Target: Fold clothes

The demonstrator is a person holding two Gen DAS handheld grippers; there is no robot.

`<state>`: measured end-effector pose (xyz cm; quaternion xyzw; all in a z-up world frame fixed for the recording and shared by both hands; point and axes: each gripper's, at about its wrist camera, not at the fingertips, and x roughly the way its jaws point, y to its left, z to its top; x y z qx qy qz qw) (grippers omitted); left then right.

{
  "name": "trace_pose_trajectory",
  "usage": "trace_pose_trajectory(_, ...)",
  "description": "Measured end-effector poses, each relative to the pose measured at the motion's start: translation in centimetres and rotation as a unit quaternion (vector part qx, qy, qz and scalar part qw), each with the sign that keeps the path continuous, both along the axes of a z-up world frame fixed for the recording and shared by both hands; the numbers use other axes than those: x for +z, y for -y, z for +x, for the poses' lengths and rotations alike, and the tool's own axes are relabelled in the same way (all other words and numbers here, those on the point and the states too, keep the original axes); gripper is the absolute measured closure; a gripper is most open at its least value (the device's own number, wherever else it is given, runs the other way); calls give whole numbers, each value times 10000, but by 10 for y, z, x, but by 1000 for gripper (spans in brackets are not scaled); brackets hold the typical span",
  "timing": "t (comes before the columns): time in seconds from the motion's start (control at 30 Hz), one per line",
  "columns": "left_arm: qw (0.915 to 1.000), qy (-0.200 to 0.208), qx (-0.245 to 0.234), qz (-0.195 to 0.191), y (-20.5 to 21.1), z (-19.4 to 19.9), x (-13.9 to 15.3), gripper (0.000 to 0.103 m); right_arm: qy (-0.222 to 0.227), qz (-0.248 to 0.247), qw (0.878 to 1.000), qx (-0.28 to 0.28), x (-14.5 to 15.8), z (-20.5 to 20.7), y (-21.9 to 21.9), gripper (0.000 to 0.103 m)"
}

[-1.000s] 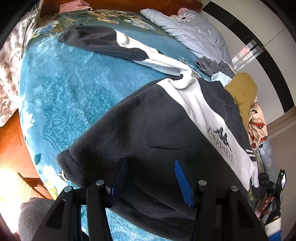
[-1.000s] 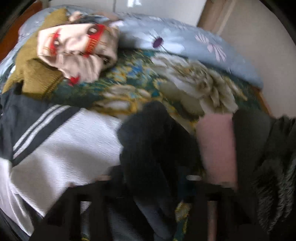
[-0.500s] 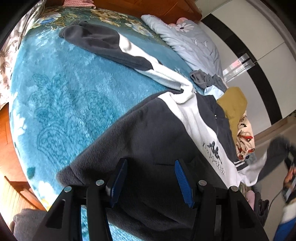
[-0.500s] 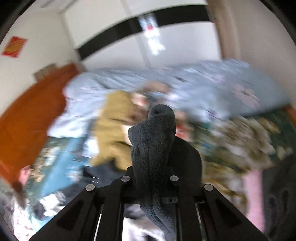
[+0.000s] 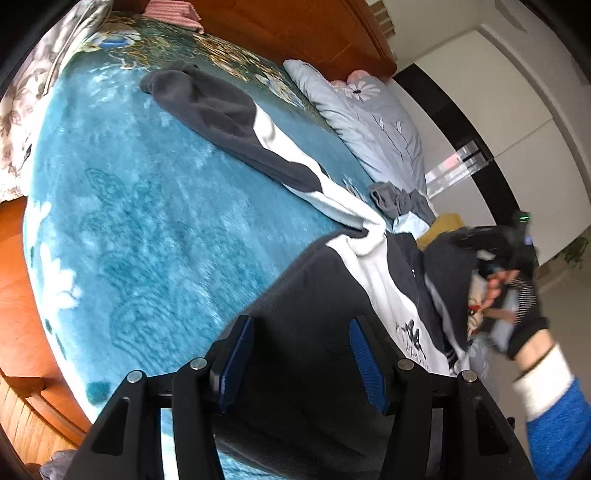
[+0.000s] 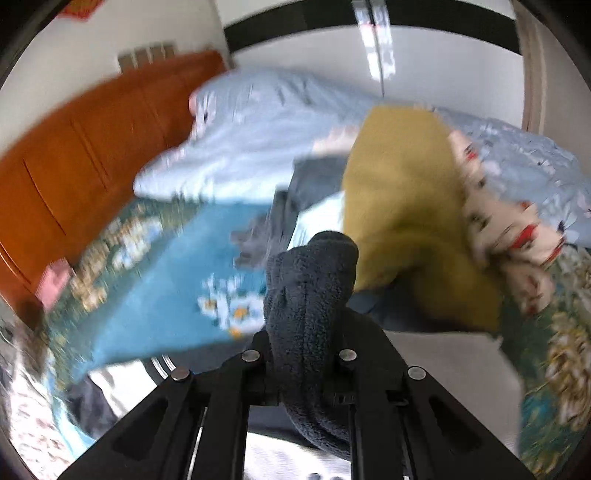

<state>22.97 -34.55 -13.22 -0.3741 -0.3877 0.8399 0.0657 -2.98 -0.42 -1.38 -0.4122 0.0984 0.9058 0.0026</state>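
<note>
A dark grey and white fleece jacket point(image 5: 332, 295) lies spread on the blue bed cover point(image 5: 129, 221), one sleeve point(image 5: 229, 122) stretched out toward the headboard. My left gripper point(image 5: 301, 354) is open just above the jacket's lower body, blue pads point(image 5: 236, 354) apart. My right gripper point(image 6: 306, 343) is shut on the cuff of the other dark sleeve point(image 6: 310, 291) and holds it lifted above the bed. In the left wrist view the right hand point(image 5: 517, 295) carries that sleeve over the jacket's chest.
A mustard garment point(image 6: 402, 206) and a printed cloth point(image 6: 509, 229) lie by the jacket. A pale blue duvet point(image 5: 369, 118), grey clothes point(image 5: 399, 199) and a wooden headboard point(image 5: 295, 29) are beyond. The bed's edge point(image 5: 22, 332) drops to a wood floor at left.
My right gripper lifted the dark sleeve cuff off the bed and swung it inward over the jacket. My left gripper stayed open over the jacket's lower body.
</note>
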Motion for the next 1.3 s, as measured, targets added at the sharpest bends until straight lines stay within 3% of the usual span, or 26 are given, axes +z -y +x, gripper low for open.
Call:
trace_pose_trajectory(0.13, 9997, -28, 36, 259, 9, 0, -5, 44, 348, -16, 9994, -36, -37, -7, 26, 89)
trace_pose_trajectory(0.23, 9996, -53, 120, 241, 13, 2, -2, 39, 469, -89, 9988, -69, -55, -6, 39, 86)
trace_pose_trajectory(0.3, 9996, -70, 181, 212, 16, 3, 0, 39, 517, -260, 9983, -70, -63, -2, 44, 73)
trace_pose_trajectory(0.33, 9995, -72, 208, 234, 18, 4, 1, 39, 515, -410, 9978, -46, -66, 0, 47, 59)
trace_pose_trajectory(0.4, 9993, -55, 263, 247, 21, 6, 1, 39, 482, -640, 9968, 6, -68, 6, 51, 51)
trace_pose_trajectory(0.5, 9991, -75, 376, 205, 28, 7, 6, 39, 220, -769, 9967, -115, -57, 16, 53, 49)
trace_pose_trajectory(0.6, 9981, -93, 571, 231, 42, -6, 15, 39, -13, -1102, 9920, -610, -33, 26, 41, 47)
trace_pose_trajectory(0.77, 9954, 97, 949, 105, 75, -54, 30, 38, -457, -1944, 9703, -1363, 6, 51, 22, 41)
trace_pose_trajectory(0.87, 9924, 400, 1167, -25, 97, -85, 30, 38, -446, -2391, 9565, -1609, 9, 70, 15, 41)
trace_pose_trajectory(1.03, 9795, 1300, 1441, -540, 123, -134, 14, 38, 58, -2447, 9601, -1351, 10, 75, 10, 41)
trace_pose_trajectory(1.13, 9766, 1372, 1523, -648, 128, -152, 9, 38, 25, -2546, 9579, -1329, 17, 77, 6, 39)
trace_pose_trajectory(1.17, 9758, 1362, 1552, -714, 129, -158, 8, 38, 35, -2645, 9555, -1308, 17, 77, 5, 29)
trace_pose_trajectory(1.2, 9749, 1341, 1586, -800, 129, -164, 8, 38, 60, -2759, 9527, -1272, 17, 77, 5, 27)
trace_pose_trajectory(1.3, 9709, 1323, 1748, -964, 130, -176, 9, 44, 125, -3053, 9452, -1155, 18, 76, 5, 27)
